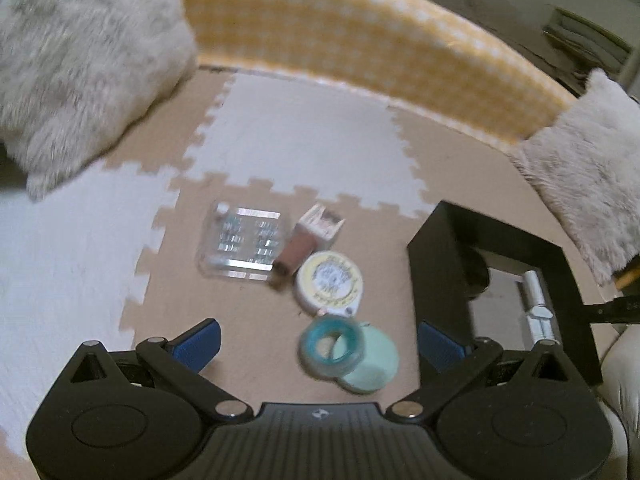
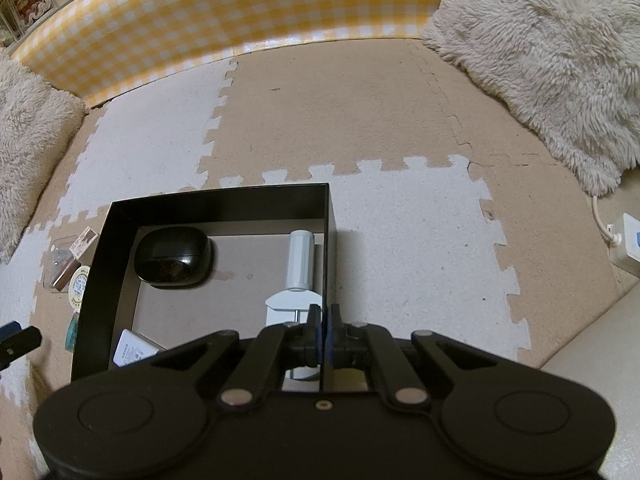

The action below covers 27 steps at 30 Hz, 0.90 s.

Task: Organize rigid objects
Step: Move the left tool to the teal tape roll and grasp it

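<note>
The left gripper (image 1: 318,340) hangs wide open over the teal tape roll (image 1: 332,346) on the floor mat (image 1: 80,260). Light and stiff; pinch its rim. The right gripper (image 2: 324,326) grips the black box (image 2: 224,200) wall.

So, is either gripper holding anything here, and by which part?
The right gripper pinches the black box by its thin side wall; the left gripper is open, holding nothing.

Interlocking beige and white foam puzzle mats (image 2: 360,128) are covering the floor. A yellow-and-white gingham barrier (image 2: 224,12) is curving along the far edge, with shaggy cream cushions (image 2: 552,52) lying at both ends. A white power adapter (image 2: 628,240) is sitting at right.
</note>
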Tool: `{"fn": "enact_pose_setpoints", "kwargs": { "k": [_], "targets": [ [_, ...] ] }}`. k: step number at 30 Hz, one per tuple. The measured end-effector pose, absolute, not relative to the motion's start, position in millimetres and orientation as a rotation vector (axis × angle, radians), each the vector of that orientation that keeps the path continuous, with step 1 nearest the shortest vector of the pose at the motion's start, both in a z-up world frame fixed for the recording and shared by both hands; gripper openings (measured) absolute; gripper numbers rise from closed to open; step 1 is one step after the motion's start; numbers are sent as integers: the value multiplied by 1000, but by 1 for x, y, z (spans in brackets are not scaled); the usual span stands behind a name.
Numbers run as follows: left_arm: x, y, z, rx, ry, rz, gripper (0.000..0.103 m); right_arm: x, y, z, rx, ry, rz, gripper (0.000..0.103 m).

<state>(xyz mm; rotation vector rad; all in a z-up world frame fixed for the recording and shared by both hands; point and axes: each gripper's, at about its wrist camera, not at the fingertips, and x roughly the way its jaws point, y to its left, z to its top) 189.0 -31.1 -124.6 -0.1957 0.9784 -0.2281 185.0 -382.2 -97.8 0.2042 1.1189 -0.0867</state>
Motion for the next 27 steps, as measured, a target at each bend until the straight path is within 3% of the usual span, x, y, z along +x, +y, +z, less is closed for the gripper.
{"fn": "enact_pose_setpoints", "kwargs": {
  "k": [4, 6, 9, 16, 20, 27],
  "targets": [
    [189, -27, -137, -258, 1002, -245, 97, 185, -382, -98, 205, 1119, -87, 3],
    [190, -28, -140, -269, 1015, -256, 76, 185, -382, -98, 204, 1119, -87, 3],
    [192, -31, -145, -269, 1029, -267, 65, 185, -382, -98, 205, 1119, -87, 3],
    [197, -35, -156, -280, 1038, -278, 56, 185, -382, -98, 201, 1119, -87, 3],
    [198, -38, -160, -263, 1035, -286, 45, 185, -382, -98, 201, 1120, -87, 3],
    [199, -38, -161, -268, 1028, -293, 44, 185, -382, -98, 200, 1120, -87, 3]
  ]
}}
